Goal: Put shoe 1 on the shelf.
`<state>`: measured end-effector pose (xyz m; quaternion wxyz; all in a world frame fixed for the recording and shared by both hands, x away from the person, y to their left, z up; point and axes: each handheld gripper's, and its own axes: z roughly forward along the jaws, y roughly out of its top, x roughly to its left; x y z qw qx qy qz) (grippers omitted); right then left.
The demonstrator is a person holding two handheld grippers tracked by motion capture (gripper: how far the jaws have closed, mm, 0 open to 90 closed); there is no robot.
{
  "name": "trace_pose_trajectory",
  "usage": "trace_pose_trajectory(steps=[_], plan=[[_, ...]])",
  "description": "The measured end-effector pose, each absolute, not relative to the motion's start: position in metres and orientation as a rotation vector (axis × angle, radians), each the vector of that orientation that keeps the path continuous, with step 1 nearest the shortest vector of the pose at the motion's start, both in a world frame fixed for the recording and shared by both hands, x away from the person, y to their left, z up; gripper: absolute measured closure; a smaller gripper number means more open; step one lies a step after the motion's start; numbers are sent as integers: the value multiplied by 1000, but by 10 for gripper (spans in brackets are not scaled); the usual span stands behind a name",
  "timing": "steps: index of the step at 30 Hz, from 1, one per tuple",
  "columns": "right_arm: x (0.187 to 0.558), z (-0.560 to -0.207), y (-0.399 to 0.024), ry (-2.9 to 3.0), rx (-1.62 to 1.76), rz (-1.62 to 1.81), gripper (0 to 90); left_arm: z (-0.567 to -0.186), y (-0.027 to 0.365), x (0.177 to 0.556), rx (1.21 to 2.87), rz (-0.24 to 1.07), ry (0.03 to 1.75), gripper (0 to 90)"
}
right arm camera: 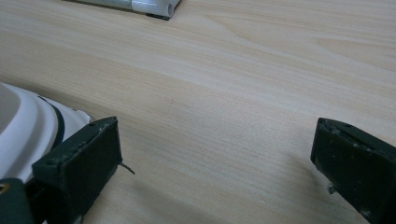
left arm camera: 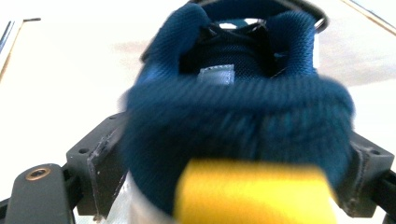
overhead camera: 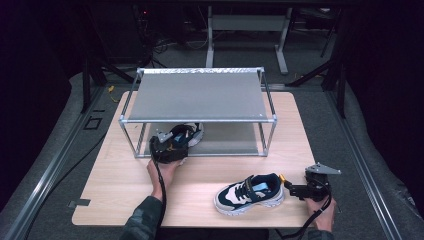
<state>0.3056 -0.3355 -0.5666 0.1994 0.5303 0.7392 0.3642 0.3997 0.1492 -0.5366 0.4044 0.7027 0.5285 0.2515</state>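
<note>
A navy and white sneaker point(overhead camera: 195, 134) lies on the lower shelf of a metal rack point(overhead camera: 197, 95), at its left front. Its padded navy heel point(left arm camera: 238, 116) with a yellow pull tab point(left arm camera: 252, 191) sits between the jaws of my left gripper point(overhead camera: 180, 140) point(left arm camera: 233, 172). The pads flank the heel and a sliver of gap shows at the left one. A second matching sneaker point(overhead camera: 250, 194) point(right arm camera: 23, 126) lies on the table near the front edge, heel to the right. My right gripper point(overhead camera: 290, 188) point(right arm camera: 215, 158) stands open just behind that heel, with bare wood between its pads.
The rack stands on the far half of a light wooden table point(overhead camera: 200, 172) and has a grey top shelf and a lower shelf point(overhead camera: 230, 142). One rack foot point(right arm camera: 149, 7) shows in the right gripper view. Dark floor and metal stands surround the table.
</note>
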Motion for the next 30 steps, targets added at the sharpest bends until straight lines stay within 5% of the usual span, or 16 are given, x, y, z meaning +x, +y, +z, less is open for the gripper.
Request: trace_pose_trajectory(steps=[13, 24, 30], plan=[[306, -567, -335, 2066, 1479, 1014, 20, -530, 173, 362, 1751, 585, 1274, 158], [306, -567, -335, 2064, 1478, 1019, 22, -534, 171, 359, 1729, 591, 1280, 353], [306, -567, -335, 2065, 1480, 1017, 23, -534, 163, 364, 1744, 587, 1256, 388]])
